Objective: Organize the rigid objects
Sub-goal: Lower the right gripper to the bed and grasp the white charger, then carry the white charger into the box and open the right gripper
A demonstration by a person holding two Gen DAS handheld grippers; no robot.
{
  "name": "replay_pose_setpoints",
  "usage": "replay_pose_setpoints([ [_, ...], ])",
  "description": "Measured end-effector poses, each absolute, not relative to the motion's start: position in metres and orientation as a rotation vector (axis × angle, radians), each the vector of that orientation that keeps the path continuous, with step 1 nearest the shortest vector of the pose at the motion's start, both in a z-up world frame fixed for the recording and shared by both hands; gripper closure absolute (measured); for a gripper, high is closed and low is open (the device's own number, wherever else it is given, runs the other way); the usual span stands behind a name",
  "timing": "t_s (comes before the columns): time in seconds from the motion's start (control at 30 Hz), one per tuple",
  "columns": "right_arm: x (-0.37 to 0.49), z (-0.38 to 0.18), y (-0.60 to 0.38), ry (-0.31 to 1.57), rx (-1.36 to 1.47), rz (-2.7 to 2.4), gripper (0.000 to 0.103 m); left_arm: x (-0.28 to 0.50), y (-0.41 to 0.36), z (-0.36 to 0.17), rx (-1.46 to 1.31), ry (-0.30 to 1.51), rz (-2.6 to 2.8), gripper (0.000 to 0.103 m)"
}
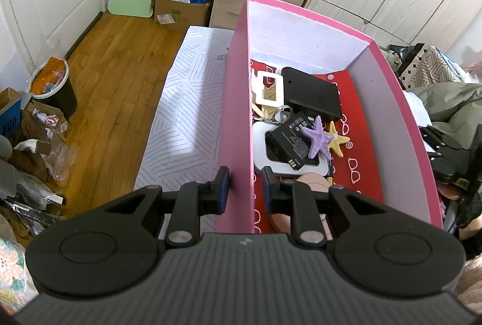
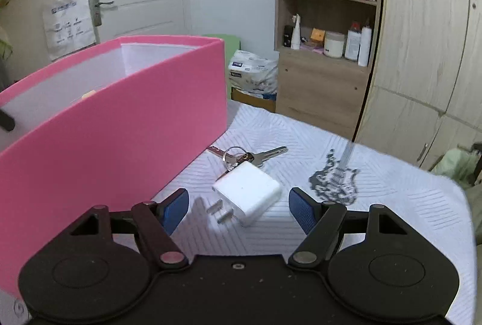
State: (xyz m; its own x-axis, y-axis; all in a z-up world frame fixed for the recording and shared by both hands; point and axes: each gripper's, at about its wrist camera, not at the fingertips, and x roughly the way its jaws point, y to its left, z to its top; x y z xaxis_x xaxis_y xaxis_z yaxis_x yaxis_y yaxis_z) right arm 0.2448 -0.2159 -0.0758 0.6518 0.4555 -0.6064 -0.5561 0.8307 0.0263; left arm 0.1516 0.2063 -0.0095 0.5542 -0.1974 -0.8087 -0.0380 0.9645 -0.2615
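Fingers of the right gripper [image 2: 238, 212] are wide apart around the white charger [image 2: 248, 192] on the bed cover, while the left gripper [image 1: 244, 189] pinches the pink box [image 1: 238, 114] wall, so a crooked squeeze could flick the charger away.

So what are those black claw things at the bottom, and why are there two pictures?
They are two grabbers a person holds, one in each hand. Each carries a camera looking along its fingers, so you get one picture per hand. The left gripper pinches the wall of a pink box. Inside lie a purple starfish, a yellow starfish and a black case. The right gripper is open and holds nothing. In front of it, on the white cloth, lie a white charger and some keys.
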Motion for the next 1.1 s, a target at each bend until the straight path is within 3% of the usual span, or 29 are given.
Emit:
replay_pose_setpoints([
  [0.23,0.25,-0.093,-0.206,0.66,-0.126,0.459,0.018,0.151,0.209,-0.01,-0.274,0.979,-0.103,0.083],
  [0.3,0.251,-0.093,-0.206,0.655,-0.121,0.456,0.023,0.151,0.209,-0.01,-0.273,0.975,-0.104,0.083],
  [0.33,0.25,-0.093,-0.206,0.644,-0.127,0.45,0.038,0.15,0.209,-0.01,-0.275,0.972,-0.104,0.083],
  [0.37,0.249,-0.092,-0.206,0.642,-0.125,0.456,0.04,0.15,0.21,-0.01,-0.279,0.971,-0.105,0.083],
  [0.8,0.213,-0.08,-0.23,0.637,0.116,0.475,0.04,0.149,0.219,-0.013,-0.337,0.954,-0.128,0.083],
  [0.9,0.198,-0.059,-0.237,0.61,0.263,0.576,0.04,0.149,0.219,-0.013,-0.333,0.952,-0.124,0.083],
  [1.1,0.178,-0.006,-0.21,0.511,0.204,0.83,0.04,0.145,0.22,-0.016,-0.34,0.931,-0.122,0.083],
])
